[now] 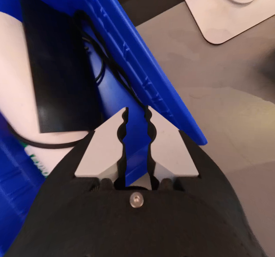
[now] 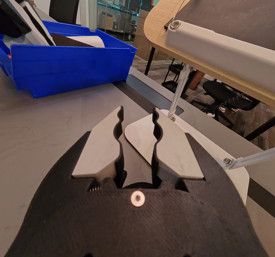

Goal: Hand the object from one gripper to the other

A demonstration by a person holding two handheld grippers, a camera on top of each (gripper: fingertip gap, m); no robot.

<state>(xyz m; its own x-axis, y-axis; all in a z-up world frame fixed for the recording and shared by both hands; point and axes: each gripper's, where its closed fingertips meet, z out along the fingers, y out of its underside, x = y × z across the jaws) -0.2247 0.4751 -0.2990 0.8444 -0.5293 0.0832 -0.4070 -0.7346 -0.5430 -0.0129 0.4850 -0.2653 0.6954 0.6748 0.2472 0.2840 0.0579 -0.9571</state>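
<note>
In the left wrist view my left gripper (image 1: 136, 108) hangs over the inside of a blue bin (image 1: 134, 44), jaws a little apart with only the bin's blue wall between them. A black-and-white flat package (image 1: 59, 71) lies in the bin to its left. A thin black cord (image 1: 104, 53) runs down to the right fingertip; I cannot tell if it touches. In the right wrist view my right gripper (image 2: 138, 108) is open and empty, low over the grey table (image 2: 44, 123). The bin (image 2: 67, 65) stands at the far left, with the left gripper (image 2: 43, 37) reaching into it.
A white lamp base plate (image 2: 139, 138) lies on the table just ahead of the right gripper; its arm and grey lamp head (image 2: 215, 49) hang over the upper right. The plate also shows in the left wrist view (image 1: 223, 11). The table edge is at the right, with chairs beyond. Tip to tip, the grippers are about 20 cm apart. To the black-and-white flat package (image 1: 59, 71): left tips about 10 cm, right tips about 30 cm.
</note>
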